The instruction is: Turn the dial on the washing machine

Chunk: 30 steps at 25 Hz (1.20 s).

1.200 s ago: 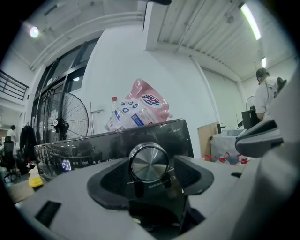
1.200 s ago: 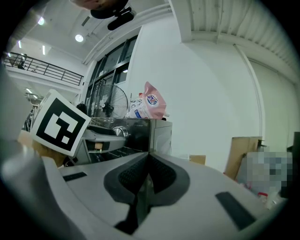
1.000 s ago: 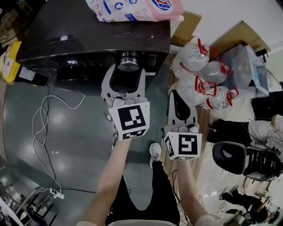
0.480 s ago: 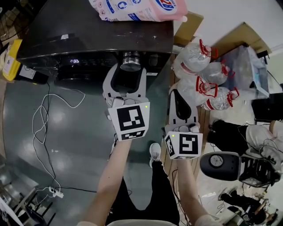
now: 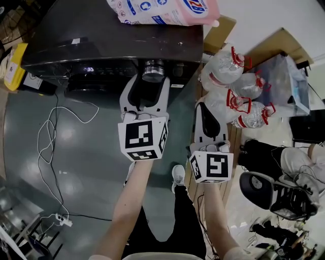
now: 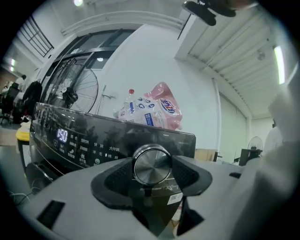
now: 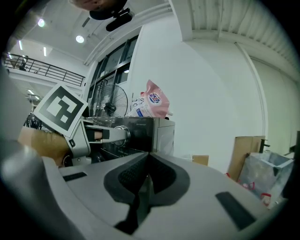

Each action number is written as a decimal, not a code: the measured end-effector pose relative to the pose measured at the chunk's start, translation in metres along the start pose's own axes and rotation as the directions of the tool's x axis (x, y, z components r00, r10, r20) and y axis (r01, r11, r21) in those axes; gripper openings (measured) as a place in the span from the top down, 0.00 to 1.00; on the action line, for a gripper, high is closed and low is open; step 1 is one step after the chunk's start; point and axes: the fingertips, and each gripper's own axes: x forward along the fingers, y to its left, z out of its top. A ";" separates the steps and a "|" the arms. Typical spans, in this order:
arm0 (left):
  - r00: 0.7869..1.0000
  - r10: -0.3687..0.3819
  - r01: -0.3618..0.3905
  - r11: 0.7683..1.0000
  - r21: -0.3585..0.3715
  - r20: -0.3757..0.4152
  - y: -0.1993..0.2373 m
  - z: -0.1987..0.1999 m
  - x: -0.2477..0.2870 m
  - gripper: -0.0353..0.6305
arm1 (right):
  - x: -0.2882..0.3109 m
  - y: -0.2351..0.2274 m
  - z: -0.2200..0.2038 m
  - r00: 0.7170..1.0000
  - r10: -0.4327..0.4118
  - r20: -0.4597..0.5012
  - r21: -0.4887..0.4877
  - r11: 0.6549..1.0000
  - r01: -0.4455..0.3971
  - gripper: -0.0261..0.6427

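Left gripper view: left claw (image 6: 152, 168), jaws just closing, clamped on level-axis dial (image 6: 151, 162) facing it; right claw (image 7: 148, 161) closed, empty.

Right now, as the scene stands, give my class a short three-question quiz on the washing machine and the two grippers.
1. True or false: the right gripper has its fingers together with nothing between them.
2. What lies on top of the washing machine? A) a pink pouch B) a folded towel C) a laundry basket
3. Name the part that sits between the fingers of the left gripper.
Key: 1 true. 2 A. 3 the dial; the fingers have just been closing and now press on its sides.
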 end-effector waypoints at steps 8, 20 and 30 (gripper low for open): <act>1.000 -0.002 0.002 0.998 -0.057 0.006 0.002 0.000 0.001 0.55 | 0.002 -0.001 0.000 1.000 -0.003 0.003 -0.001 1.000 0.003 0.96; 1.000 0.015 -0.015 0.999 -0.052 0.004 0.001 0.000 0.001 0.55 | -0.004 -0.005 -0.003 1.000 -0.014 -0.007 0.000 1.000 0.014 0.96; 1.000 0.009 -0.007 0.991 -0.133 0.014 0.003 0.000 -0.001 0.55 | -0.004 -0.003 -0.004 1.000 -0.012 -0.007 0.001 1.000 0.012 0.96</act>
